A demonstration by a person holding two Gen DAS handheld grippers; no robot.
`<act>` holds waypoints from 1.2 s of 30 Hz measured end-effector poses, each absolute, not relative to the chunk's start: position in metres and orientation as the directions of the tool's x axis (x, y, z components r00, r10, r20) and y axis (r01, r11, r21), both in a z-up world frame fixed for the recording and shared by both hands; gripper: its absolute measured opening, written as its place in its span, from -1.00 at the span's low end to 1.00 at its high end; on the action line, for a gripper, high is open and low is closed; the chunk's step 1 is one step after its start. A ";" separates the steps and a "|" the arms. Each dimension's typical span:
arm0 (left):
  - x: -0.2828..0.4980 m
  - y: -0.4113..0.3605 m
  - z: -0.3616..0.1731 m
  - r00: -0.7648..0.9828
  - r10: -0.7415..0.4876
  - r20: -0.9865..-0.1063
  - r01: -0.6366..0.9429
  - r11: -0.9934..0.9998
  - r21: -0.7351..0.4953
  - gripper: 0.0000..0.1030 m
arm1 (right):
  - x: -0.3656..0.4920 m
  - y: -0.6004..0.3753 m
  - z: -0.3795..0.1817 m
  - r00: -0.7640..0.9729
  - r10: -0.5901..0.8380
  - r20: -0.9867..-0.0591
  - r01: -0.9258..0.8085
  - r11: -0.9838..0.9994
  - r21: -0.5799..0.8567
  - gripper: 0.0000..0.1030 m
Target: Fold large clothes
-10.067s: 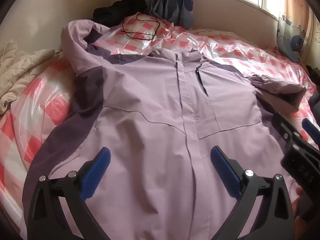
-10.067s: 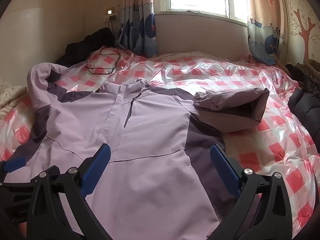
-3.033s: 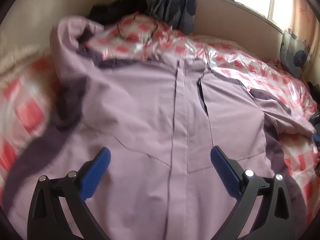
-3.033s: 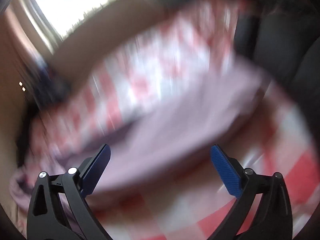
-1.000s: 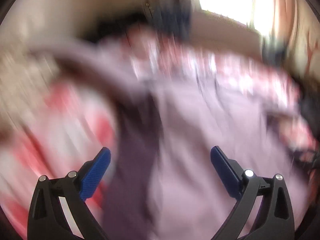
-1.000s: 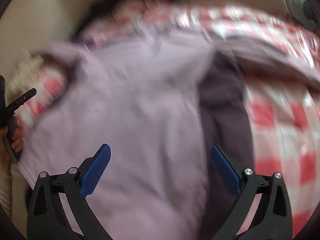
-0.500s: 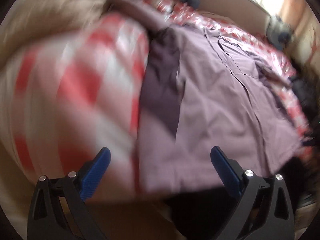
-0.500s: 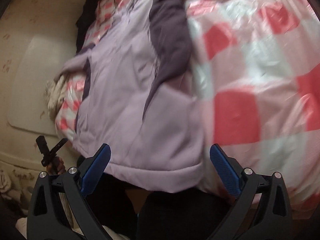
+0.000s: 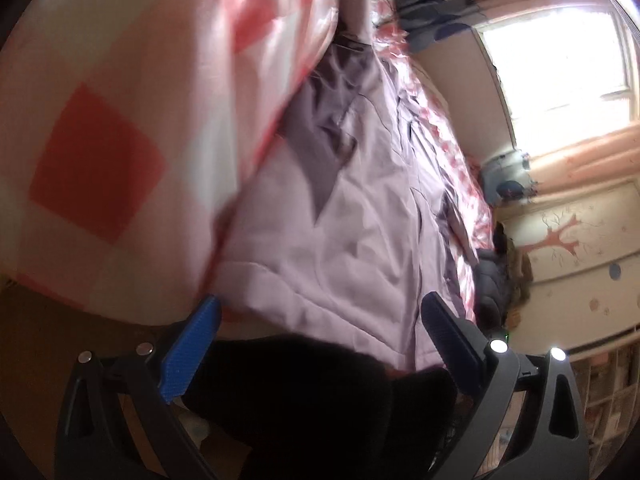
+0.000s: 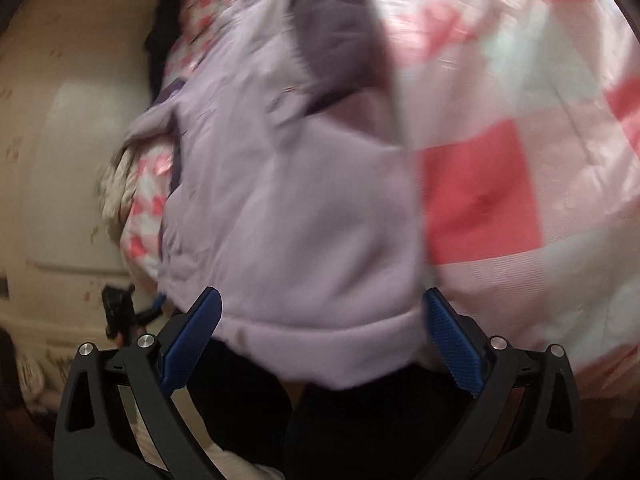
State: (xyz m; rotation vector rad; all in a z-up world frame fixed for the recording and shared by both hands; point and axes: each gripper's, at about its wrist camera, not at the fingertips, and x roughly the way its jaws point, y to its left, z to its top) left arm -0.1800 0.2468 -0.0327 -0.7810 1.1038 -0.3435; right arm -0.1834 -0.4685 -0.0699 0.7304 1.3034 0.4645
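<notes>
While both grippers gape empty, the lilac jacket (image 10: 292, 216) fills mid-frame, its hem overhanging the checked bed (image 10: 500, 184). Left gripper (image 9: 320, 344) and right gripper (image 10: 322, 336) sit low, just below that hem.

My left gripper (image 9: 318, 330) and right gripper (image 10: 320, 328) match — black plastic arms with triangular cutouts, ridged blue pads (image 10: 454, 344), silver screws (image 9: 498, 345) at ten and two o'clock.

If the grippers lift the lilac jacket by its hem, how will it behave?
The lilac jacket will probably sag and drape: it lies creased, its hem overhanging the bed edge. It may slide easily on the glossy checked cover.
</notes>
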 end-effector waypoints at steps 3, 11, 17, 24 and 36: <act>-0.177 0.238 -0.033 0.405 -0.589 -0.699 -0.115 0.726 -0.678 0.86 | -0.181 -0.453 -0.056 0.198 0.652 -0.732 0.048 0.739 0.671 0.89; -0.177 0.234 -0.045 0.375 -0.607 -0.700 -0.115 0.719 -0.685 0.86 | -0.177 -0.450 -0.057 0.150 0.688 -0.710 0.045 0.713 0.700 0.89; -0.176 0.225 -0.043 0.399 -0.659 -0.637 -0.077 0.668 -0.740 0.86 | -0.166 -0.466 -0.069 0.254 0.801 -0.542 0.072 0.543 0.837 0.89; -0.159 0.220 -0.051 0.361 -0.643 -0.676 -0.142 0.678 -0.721 -0.84 | -0.155 -0.453 -0.060 0.221 0.697 -0.682 0.023 0.695 0.718 -0.36; -0.180 0.176 0.055 0.446 -0.706 -0.551 0.067 0.640 -0.766 -0.90 | -0.187 -0.488 0.057 0.443 0.676 -0.589 -0.142 0.701 0.698 -0.49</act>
